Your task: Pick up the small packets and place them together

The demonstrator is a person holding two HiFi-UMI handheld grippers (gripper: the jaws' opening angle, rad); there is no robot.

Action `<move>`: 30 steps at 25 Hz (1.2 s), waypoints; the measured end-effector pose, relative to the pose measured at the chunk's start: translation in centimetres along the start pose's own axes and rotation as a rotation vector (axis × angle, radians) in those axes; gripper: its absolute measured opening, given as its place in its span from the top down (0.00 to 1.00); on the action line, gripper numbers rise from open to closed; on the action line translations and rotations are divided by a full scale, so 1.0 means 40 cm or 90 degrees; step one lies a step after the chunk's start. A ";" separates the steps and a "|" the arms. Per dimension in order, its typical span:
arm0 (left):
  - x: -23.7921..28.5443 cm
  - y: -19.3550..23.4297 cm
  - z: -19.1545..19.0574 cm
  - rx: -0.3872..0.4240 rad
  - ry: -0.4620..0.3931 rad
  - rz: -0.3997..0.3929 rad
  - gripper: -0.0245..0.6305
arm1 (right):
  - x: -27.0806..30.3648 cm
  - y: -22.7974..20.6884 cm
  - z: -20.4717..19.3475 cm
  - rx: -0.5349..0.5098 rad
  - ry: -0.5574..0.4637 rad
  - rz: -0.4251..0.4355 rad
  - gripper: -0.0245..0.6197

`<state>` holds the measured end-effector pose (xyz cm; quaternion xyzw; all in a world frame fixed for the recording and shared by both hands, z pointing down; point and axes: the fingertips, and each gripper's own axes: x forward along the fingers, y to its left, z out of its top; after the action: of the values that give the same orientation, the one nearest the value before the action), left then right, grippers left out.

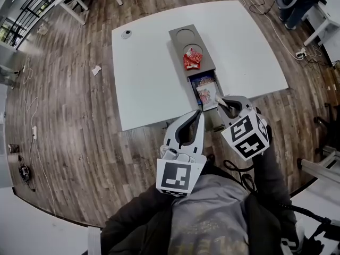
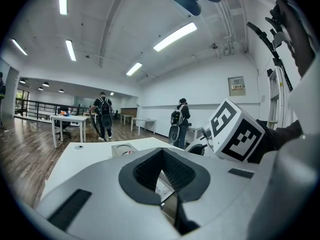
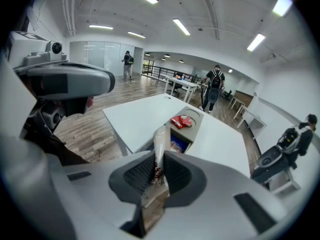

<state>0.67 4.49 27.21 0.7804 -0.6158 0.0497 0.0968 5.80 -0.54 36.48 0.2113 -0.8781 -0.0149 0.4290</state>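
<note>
Right gripper [image 3: 159,170] clamped on packet [image 3: 161,140], edge-up, above tray's [image 1: 179,41] near end. Left gripper [image 2: 161,173] clenched, empty, just short of tray. Red packets [image 1: 192,58] mid-tray.

Red packets [image 1: 192,58]: crumpled, heaped in middle bay of tray [image 1: 187,36]. Further packets [image 1: 206,89], blue and pale: lying flat in near bay. Pale packet [image 3: 161,136]: upright, edge-on, pinched between jaws of right gripper [image 3: 159,156].
</note>
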 end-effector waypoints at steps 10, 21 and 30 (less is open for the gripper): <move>0.075 0.086 -0.040 -0.025 0.044 -0.005 0.96 | 0.107 -0.018 0.003 0.019 0.035 0.030 0.89; 0.204 0.273 -0.005 -0.043 0.048 0.002 0.96 | 0.214 -0.182 0.215 0.039 -0.026 -0.019 0.89; 0.281 0.426 -0.020 -0.092 0.073 0.020 0.96 | 0.339 -0.294 0.314 0.049 -0.010 -0.039 0.88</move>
<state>-13.19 -9.84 31.74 0.7577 -0.6231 0.0510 0.1871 -6.87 -18.41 36.23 0.2542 -0.8744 0.0042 0.4132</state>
